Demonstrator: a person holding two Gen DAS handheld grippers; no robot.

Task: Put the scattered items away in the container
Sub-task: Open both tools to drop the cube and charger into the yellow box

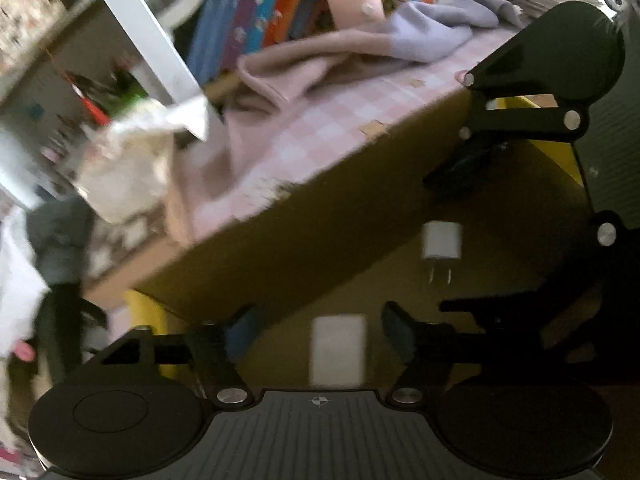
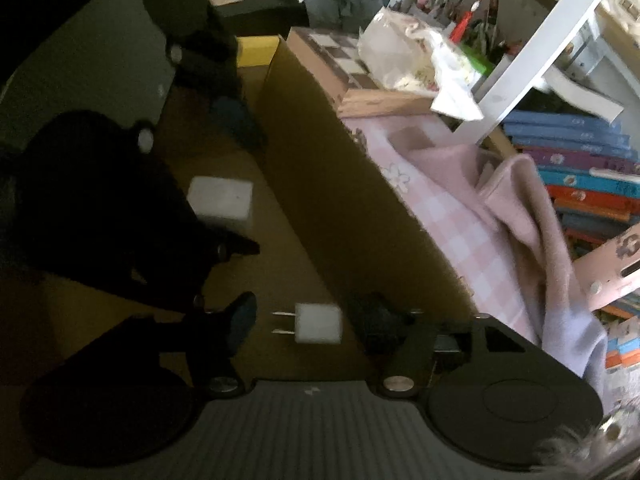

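Two white things in one brown box: one plug with two prongs, one plain block.

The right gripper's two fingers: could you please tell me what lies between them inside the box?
In the right wrist view, a white plug adapter lies between the open right gripper fingers, prongs pointing left, touching neither finger.

Left tool and right tool both spread wide, gripping nothing
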